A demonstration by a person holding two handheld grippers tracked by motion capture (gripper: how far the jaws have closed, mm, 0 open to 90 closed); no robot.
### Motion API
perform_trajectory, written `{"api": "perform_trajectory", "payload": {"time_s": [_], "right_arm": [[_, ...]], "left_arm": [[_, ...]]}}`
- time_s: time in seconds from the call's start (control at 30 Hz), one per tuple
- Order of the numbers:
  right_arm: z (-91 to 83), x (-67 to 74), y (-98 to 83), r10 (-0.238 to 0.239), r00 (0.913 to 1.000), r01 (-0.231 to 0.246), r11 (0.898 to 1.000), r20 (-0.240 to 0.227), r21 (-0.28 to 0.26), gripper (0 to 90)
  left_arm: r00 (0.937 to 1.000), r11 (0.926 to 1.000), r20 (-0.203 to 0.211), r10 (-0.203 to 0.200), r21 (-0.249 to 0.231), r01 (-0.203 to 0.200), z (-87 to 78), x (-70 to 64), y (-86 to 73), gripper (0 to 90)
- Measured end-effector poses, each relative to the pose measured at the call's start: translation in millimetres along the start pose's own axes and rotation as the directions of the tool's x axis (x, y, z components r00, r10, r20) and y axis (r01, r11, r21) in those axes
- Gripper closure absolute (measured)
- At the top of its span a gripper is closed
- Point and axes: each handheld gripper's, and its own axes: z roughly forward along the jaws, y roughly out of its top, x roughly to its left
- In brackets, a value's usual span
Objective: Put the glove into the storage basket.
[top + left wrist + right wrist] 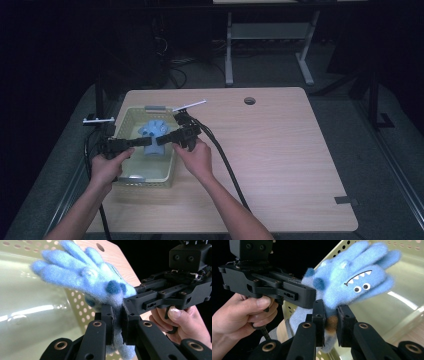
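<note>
A fuzzy blue glove with a monster face hangs over a pale yellow-green perforated basket at the table's left. My left gripper comes in from the left and is shut on the glove's cuff. My right gripper meets it from the right, also shut on the cuff. In the left gripper view the jaws pinch the glove, with the right gripper clamped beside them. In the right gripper view the jaws squeeze the glove next to the left gripper.
The wooden table has a round cable hole at the back and a grey tape strip near the front right. Black cables trail from the right gripper toward the front edge. Another table's legs stand behind.
</note>
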Motion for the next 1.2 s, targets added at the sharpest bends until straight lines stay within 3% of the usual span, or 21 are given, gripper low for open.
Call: {"api": "perform_trajectory", "payload": {"time_s": [0.33,0.57,0.63,0.83,0.9,1.2], "right_arm": [[21.2,-5.2,0.0,0.018,0.9996,-0.018,1.000,-0.022,0.021,79.0],[40.1,-10.7,-3.5,0.039,0.9989,-0.037,0.998,-0.026,0.059,78.9],[48.3,-12.5,-5.3,0.044,0.9989,-0.043,0.997,-0.014,0.067,79.0],[57.0,-13.5,-6.4,0.040,0.9991,-0.041,0.995,0.012,0.086,78.9],[57.8,-12.7,-6.6,0.034,0.9991,-0.036,0.995,0.024,0.094,78.9],[55.1,-9.2,-7.0,0.009,0.9978,-0.016,0.994,0.066,0.112,77.5]], "left_arm": [[0.9965,0.9990,-0.080,0.022,0.040,-0.019,-5.7,8.6,-1.6,82.4],[0.9902,0.9966,-0.140,0.004,0.082,0.008,-5.0,22.5,-8.2,83.1],[0.9848,0.9953,-0.174,0.004,0.096,0.013,-3.2,25.9,-10.1,83.7],[0.9766,0.9928,-0.215,0.012,0.119,0.014,-1.1,28.0,-10.6,83.9],[0.9705,0.9899,-0.239,0.028,0.142,0.007,1.9,28.1,-10.5,84.0],[0.9559,0.9843,-0.289,0.054,0.176,-0.002,9.6,26.1,-10.8,84.2]]}}
